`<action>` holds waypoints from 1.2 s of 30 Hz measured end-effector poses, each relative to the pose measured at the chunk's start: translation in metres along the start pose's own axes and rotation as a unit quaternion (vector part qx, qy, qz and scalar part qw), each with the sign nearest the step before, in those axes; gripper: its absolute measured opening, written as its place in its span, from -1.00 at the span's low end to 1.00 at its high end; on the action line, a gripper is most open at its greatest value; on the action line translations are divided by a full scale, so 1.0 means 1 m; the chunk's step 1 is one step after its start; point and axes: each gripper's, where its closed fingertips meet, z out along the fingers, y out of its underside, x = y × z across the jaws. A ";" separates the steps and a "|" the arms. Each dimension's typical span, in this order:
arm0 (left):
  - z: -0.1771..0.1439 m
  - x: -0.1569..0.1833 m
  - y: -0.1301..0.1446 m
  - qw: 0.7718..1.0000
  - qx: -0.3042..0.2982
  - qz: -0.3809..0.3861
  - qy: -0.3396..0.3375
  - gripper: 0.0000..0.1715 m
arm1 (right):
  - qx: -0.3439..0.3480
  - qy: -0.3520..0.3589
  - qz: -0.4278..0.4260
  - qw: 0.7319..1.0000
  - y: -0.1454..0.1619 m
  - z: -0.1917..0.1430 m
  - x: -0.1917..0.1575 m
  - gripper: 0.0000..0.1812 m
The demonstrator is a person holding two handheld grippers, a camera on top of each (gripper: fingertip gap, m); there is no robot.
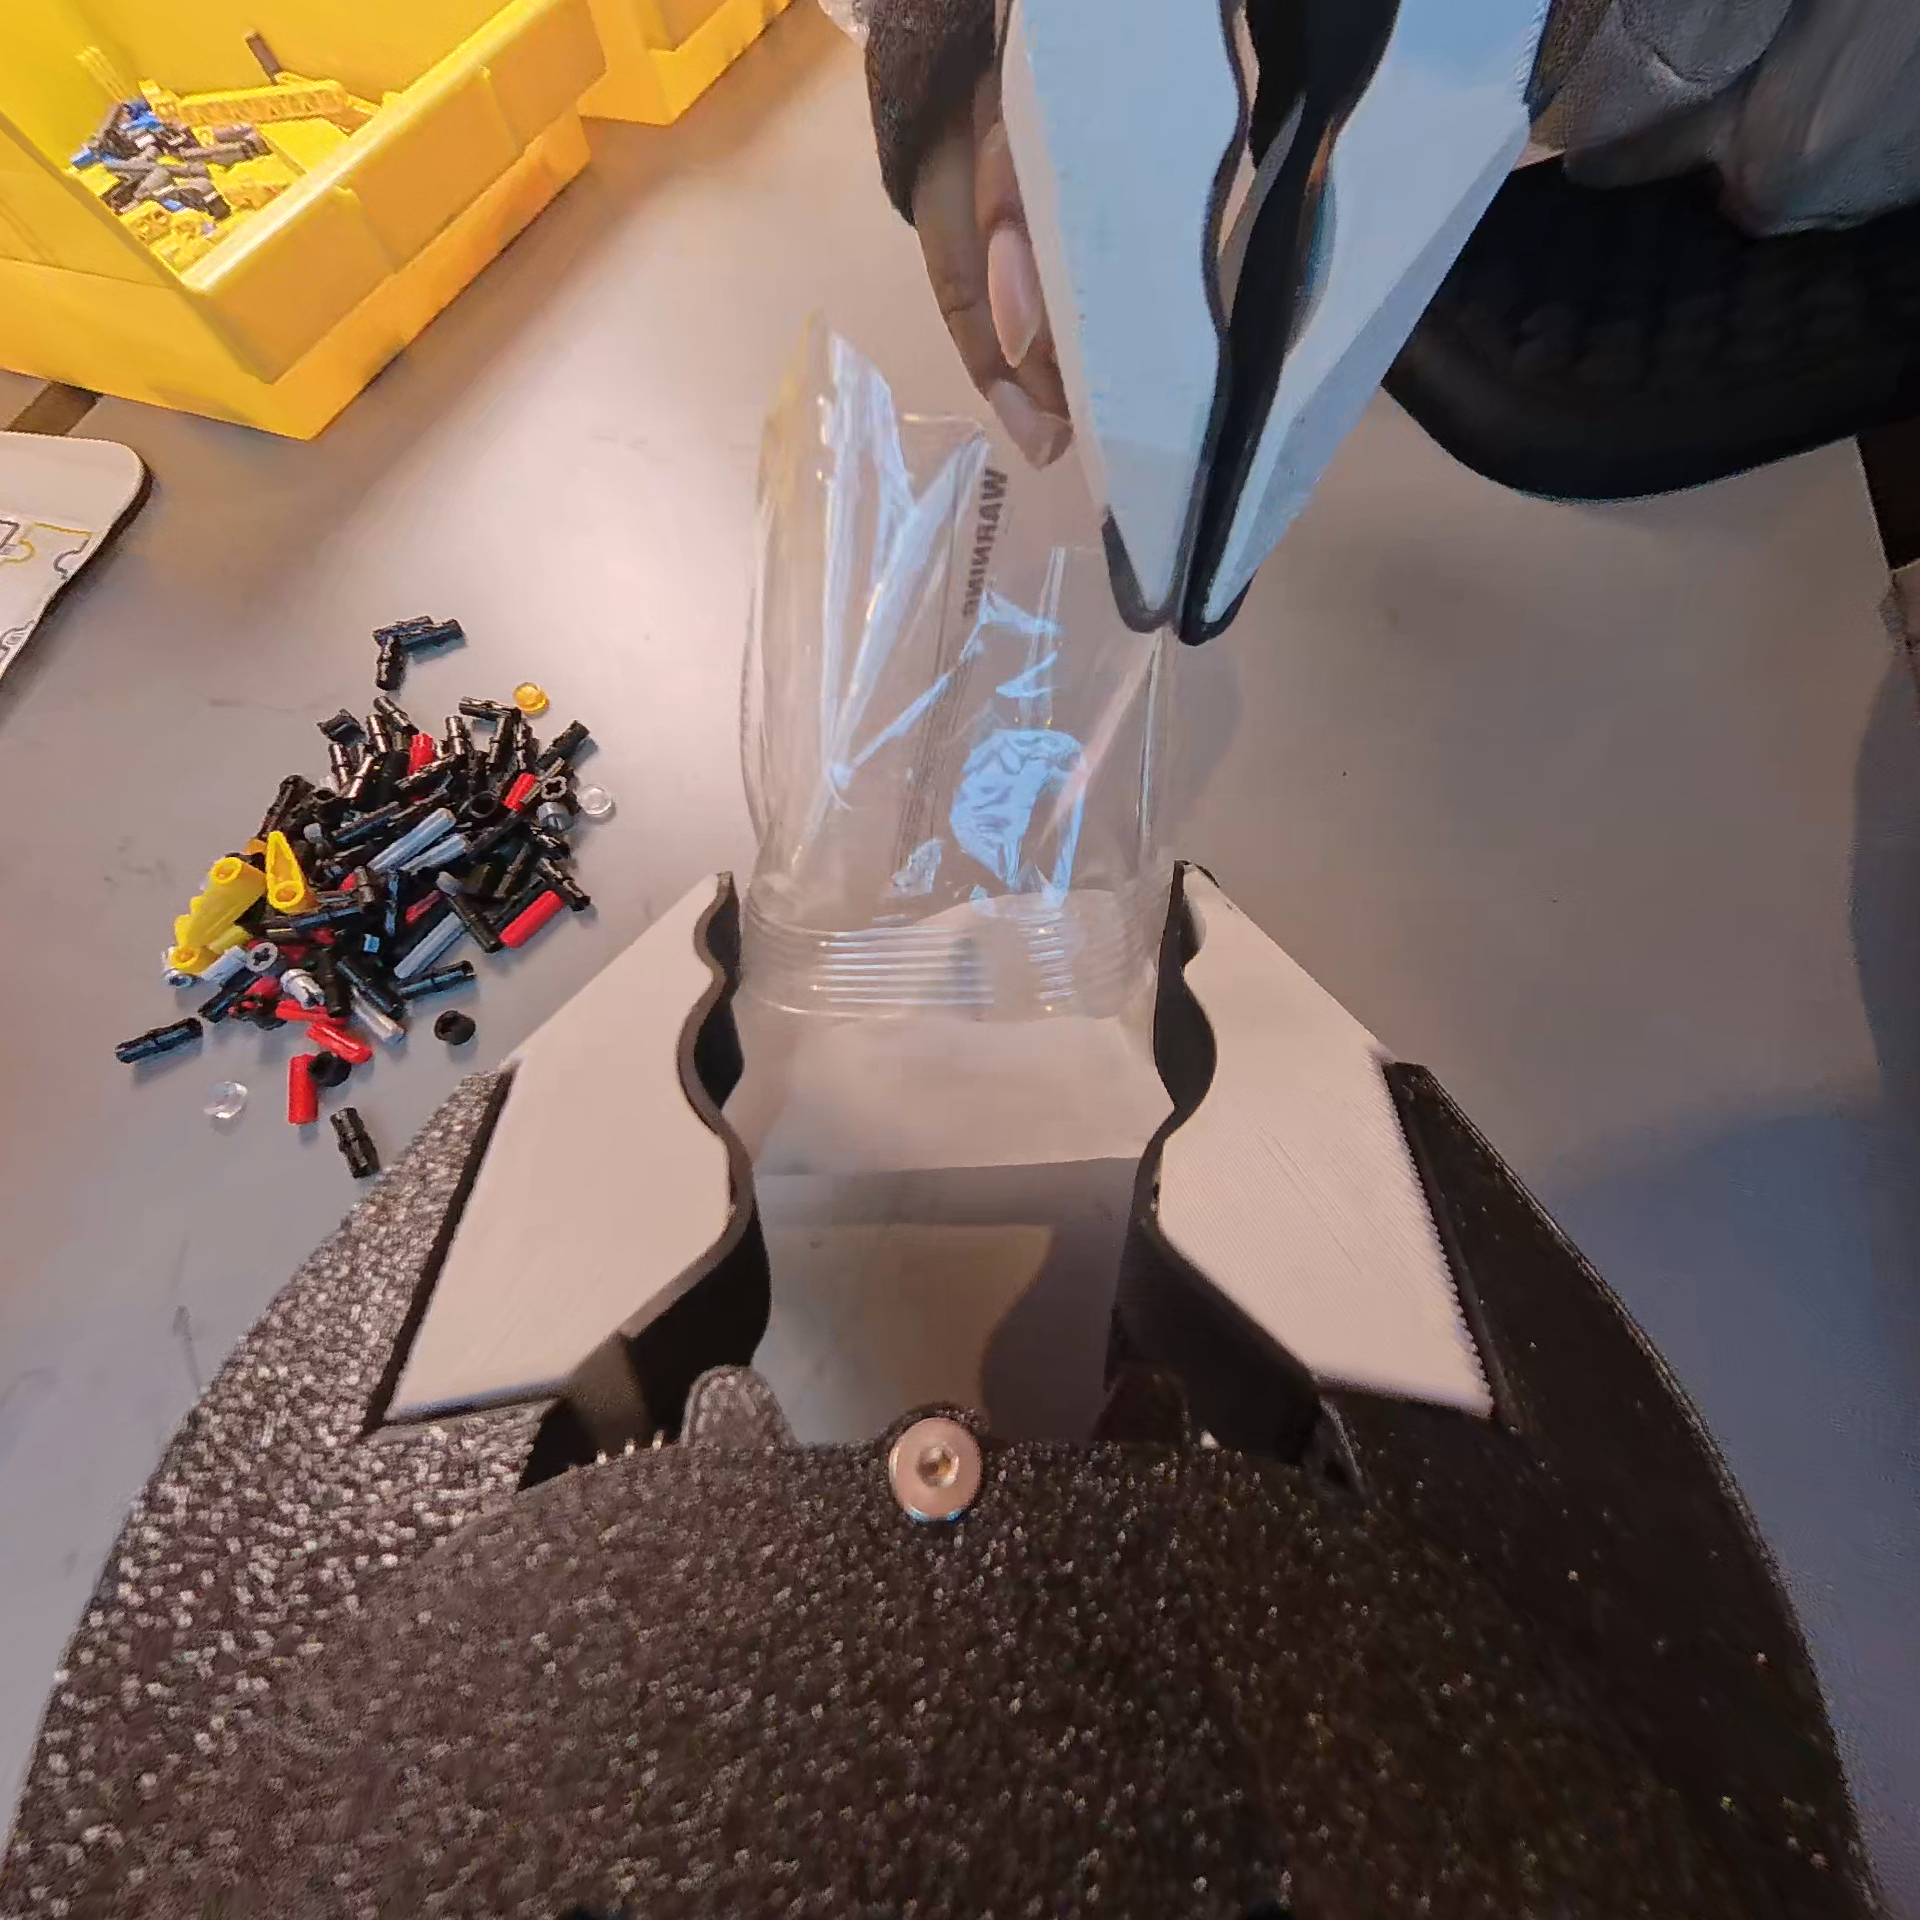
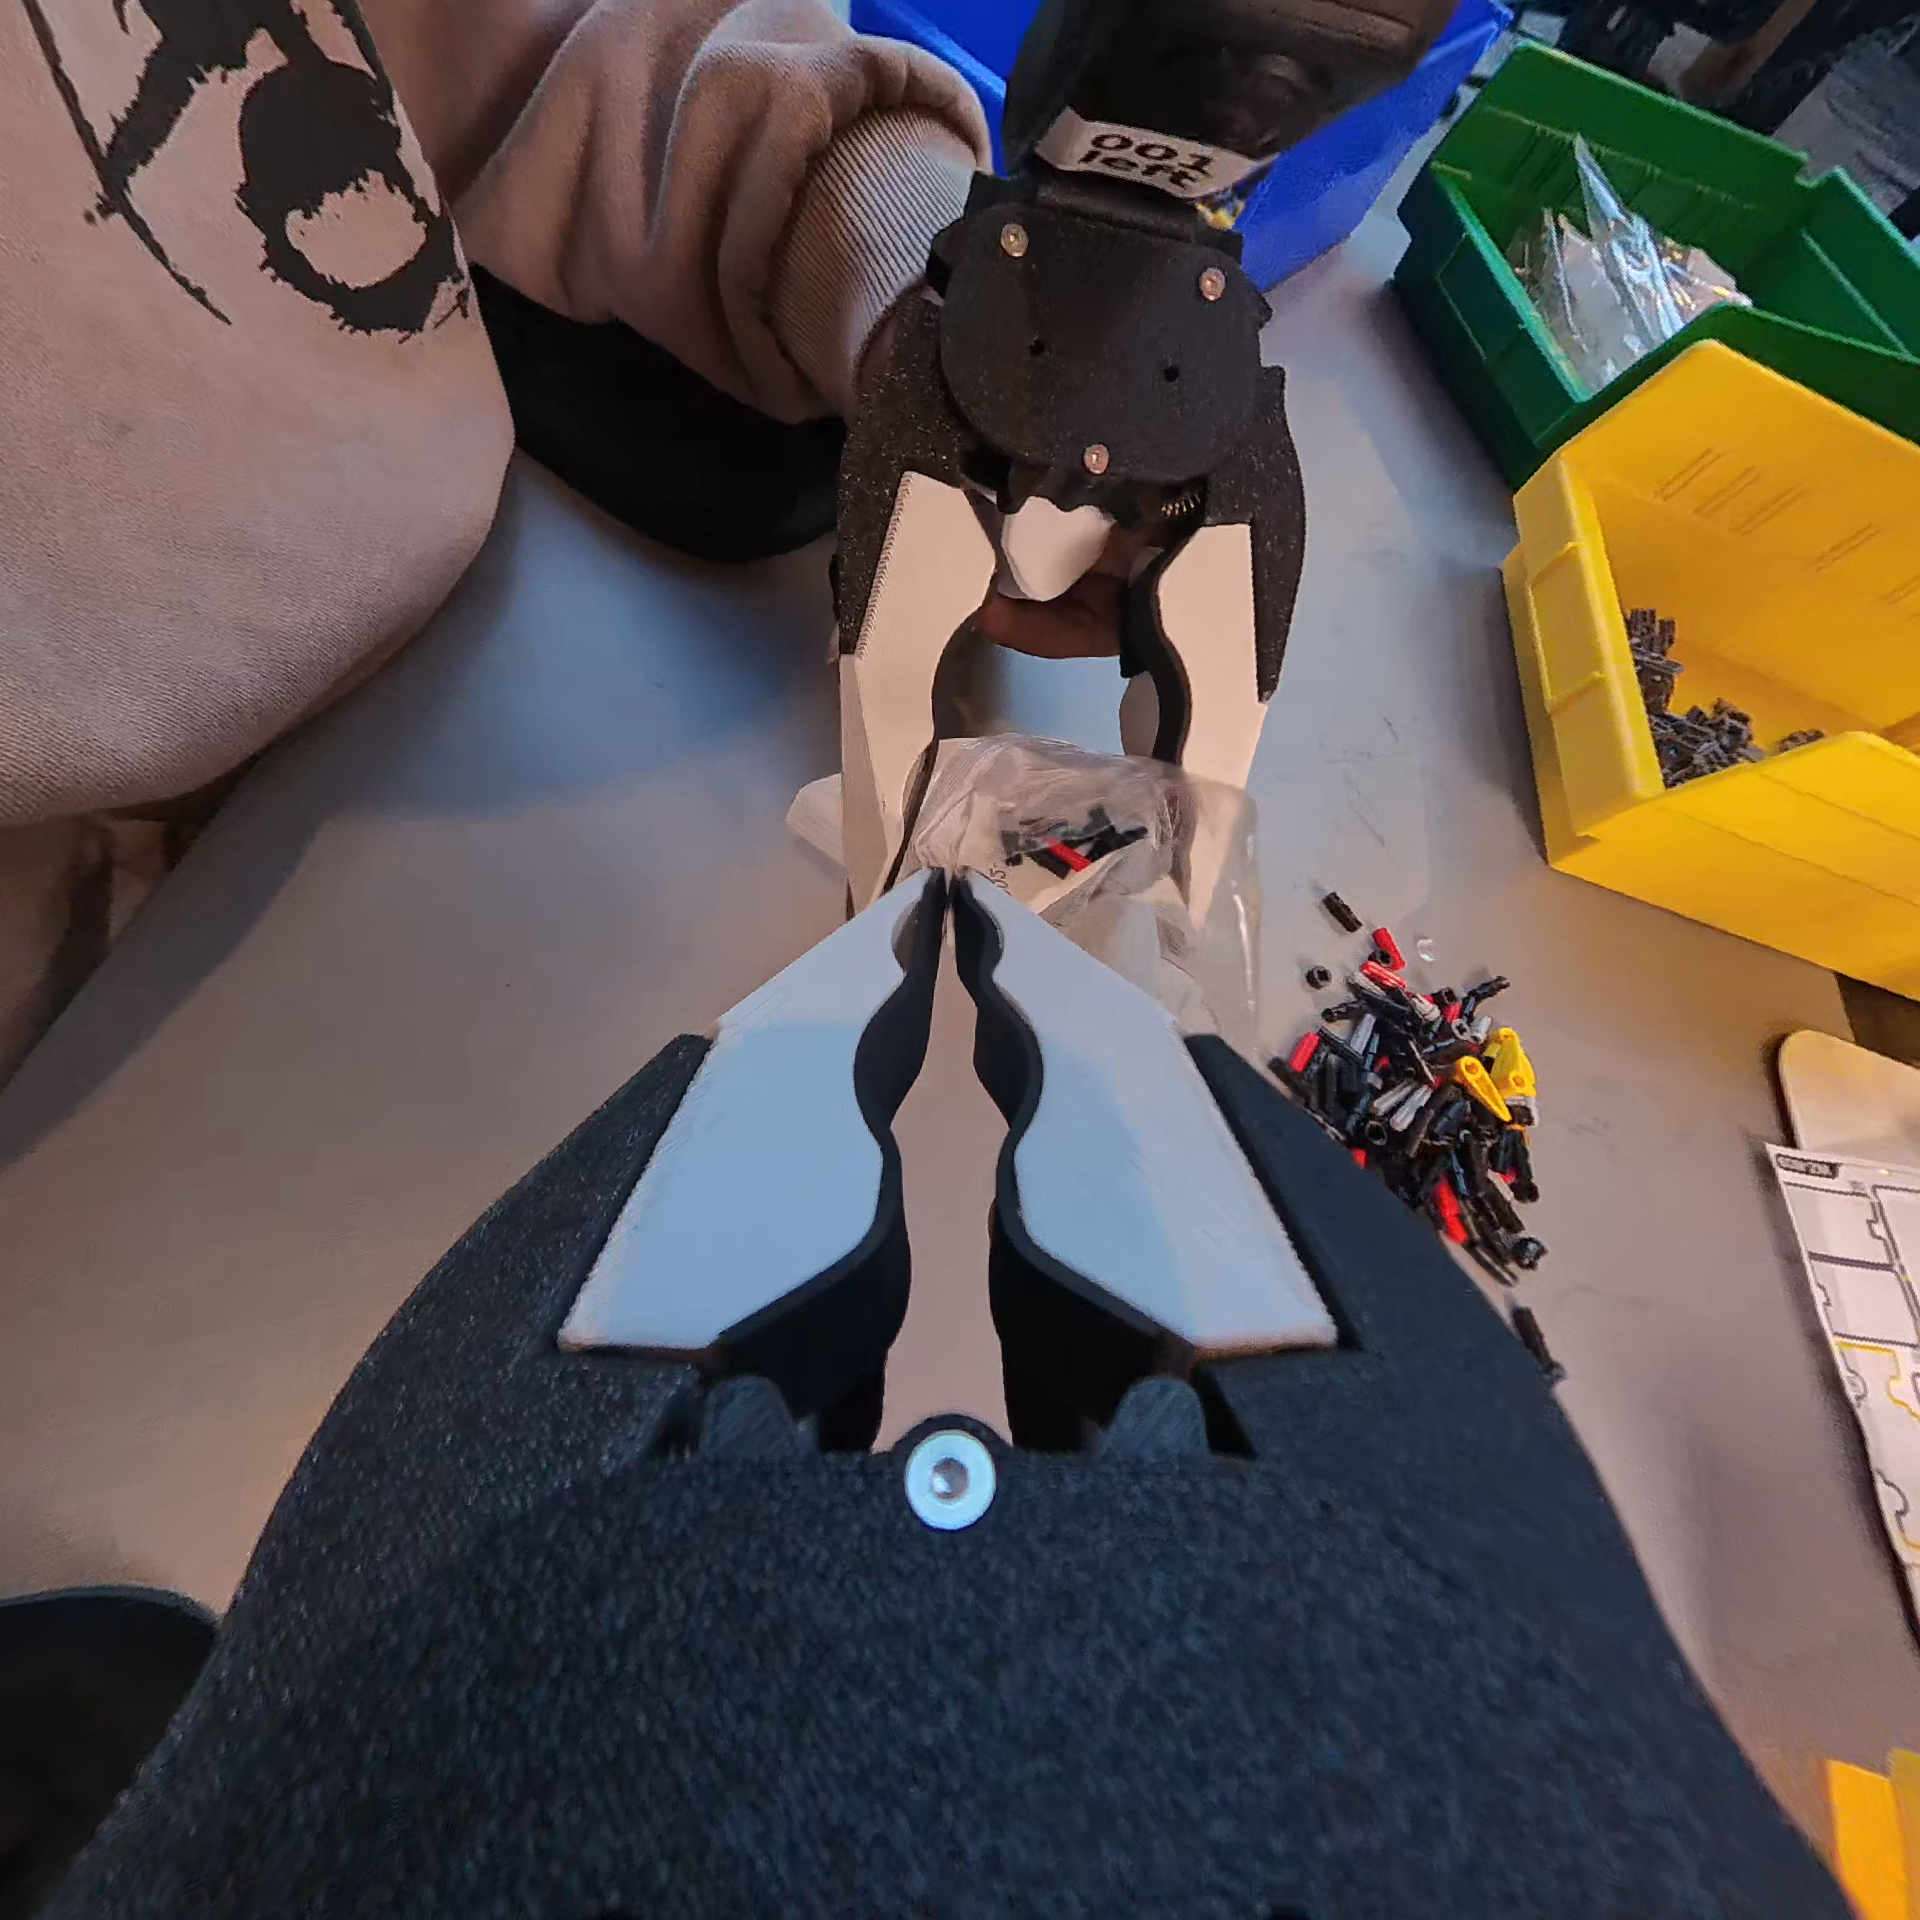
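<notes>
A clear plastic zip bag (image 1: 935,727) stands crumpled on the grey table (image 1: 1507,935). My left gripper (image 1: 951,904) is open, its fingertips on either side of the bag's ribbed zip end. My right gripper (image 1: 1179,623) reaches in from above and is shut on the bag's far edge. In the right wrist view my right gripper (image 2: 945,883) pinches the bag (image 2: 1101,810), and the open left gripper (image 2: 1039,821) straddles it from the far side. A few black and red pieces show through the plastic. A pile of small black, red, grey and yellow parts (image 1: 384,883) lies left of the bag.
Yellow bins (image 1: 291,239) with parts stand at the far left. In the right wrist view the pile (image 2: 1423,1112) lies right of the bag, with a yellow bin (image 2: 1714,675), a green bin (image 2: 1621,208) and a blue bin (image 2: 1330,156) beyond. A printed sheet (image 2: 1860,1320) lies at the right edge. A person's sleeve (image 2: 727,187) is behind the left gripper. About 6 cm separates my left fingertips from my right.
</notes>
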 end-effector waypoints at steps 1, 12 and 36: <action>0.000 0.000 -0.001 1.000 0.004 0.002 -0.001 -0.09 | 0.003 -0.003 0.011 1.000 0.001 -0.001 0.001 -0.96; 0.000 -0.001 -0.001 1.000 0.002 0.004 -0.008 -0.04 | 0.090 0.030 0.172 0.980 -0.020 -0.023 0.035 -0.98; -0.006 -0.003 -0.006 0.999 0.019 0.038 -0.031 -0.29 | -0.041 0.087 0.166 0.981 0.018 0.021 0.045 -0.37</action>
